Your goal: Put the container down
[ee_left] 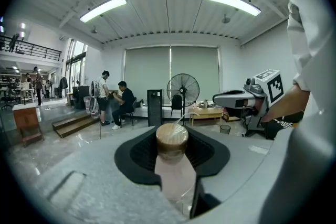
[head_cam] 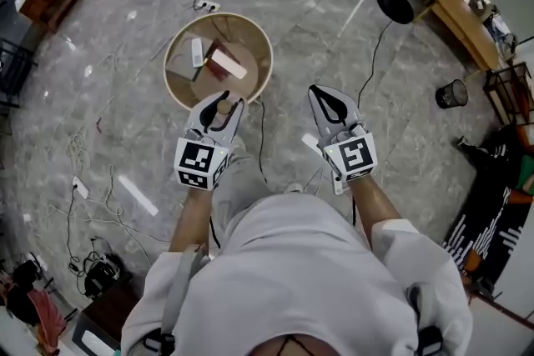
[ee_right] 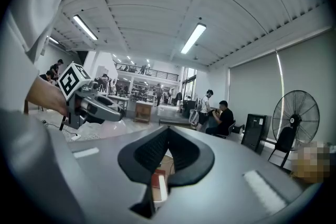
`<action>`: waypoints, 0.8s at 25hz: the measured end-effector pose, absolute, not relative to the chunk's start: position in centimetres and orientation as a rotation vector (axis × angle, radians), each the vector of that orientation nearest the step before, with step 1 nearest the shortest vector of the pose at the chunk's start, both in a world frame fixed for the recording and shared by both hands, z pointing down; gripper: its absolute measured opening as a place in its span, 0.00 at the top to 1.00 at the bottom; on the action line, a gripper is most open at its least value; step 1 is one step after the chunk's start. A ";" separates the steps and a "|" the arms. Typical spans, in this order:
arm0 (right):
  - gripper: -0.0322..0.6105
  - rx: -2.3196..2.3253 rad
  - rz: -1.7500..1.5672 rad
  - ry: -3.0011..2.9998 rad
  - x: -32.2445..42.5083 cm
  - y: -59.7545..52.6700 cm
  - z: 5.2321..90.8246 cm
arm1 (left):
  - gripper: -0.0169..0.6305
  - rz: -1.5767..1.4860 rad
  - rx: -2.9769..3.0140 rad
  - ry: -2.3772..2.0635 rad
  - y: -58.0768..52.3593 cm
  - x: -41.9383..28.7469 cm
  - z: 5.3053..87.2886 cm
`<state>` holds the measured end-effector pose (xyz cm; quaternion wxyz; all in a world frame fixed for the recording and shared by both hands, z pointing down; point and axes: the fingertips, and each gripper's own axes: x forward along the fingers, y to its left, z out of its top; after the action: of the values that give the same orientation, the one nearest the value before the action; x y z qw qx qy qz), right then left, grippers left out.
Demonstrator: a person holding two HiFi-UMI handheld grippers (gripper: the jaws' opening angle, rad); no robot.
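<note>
A small container (head_cam: 224, 107) with a brown round lid (ee_left: 172, 138) and a pale pink body stands upright between the jaws of my left gripper (head_cam: 219, 106), which is shut on it. In the head view it hangs above the marble floor, at the near rim of a round wooden basket (head_cam: 168, 69). The basket holds a pink and white box (head_cam: 228, 62) and a white flat item (head_cam: 197, 52). My right gripper (head_cam: 320, 92) is level with the left one, to its right, shut and empty. Its closed jaws (ee_right: 168, 131) partly hide the basket below.
Cables (head_cam: 83, 196) and a power strip (head_cam: 206, 7) lie on the floor. A standing fan's base (head_cam: 395, 6), a wooden table (head_cam: 467, 25) and a wire waste bin (head_cam: 451, 93) stand at the right. Two people (ee_left: 118, 102) are far off by the wall.
</note>
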<state>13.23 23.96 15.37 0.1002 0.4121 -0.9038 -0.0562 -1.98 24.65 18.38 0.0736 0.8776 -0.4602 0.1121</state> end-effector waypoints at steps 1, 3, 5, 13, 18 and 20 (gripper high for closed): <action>0.94 1.226 -0.162 -2.665 12.8 22.9 15.5 | 0.78 0.337 2.640 -1.369 23.6 -2.5 18.6; 0.94 1.246 -0.151 -2.654 11.9 20.5 15.8 | 0.78 0.337 2.651 -1.346 21.4 -3.3 19.1; 0.94 1.260 -0.146 -2.642 10.9 18.2 16.0 | 0.78 0.337 2.665 -1.321 19.1 -4.0 19.4; 0.94 1.311 -0.157 -2.604 6.3 9.7 16.2 | 0.78 0.325 2.765 -1.215 10.9 -6.6 20.6; 0.94 1.317 -0.160 -2.562 4.2 5.4 18.5 | 0.78 0.341 2.774 -1.171 6.4 -8.2 22.5; 0.94 1.313 -0.170 -2.560 3.5 3.7 19.5 | 0.78 0.354 2.770 -1.171 4.6 -8.7 23.6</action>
<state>3.50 3.68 19.49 0.1294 0.4517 -0.8808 -0.0584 -8.67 4.58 23.62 0.0564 0.9133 -0.3861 0.1167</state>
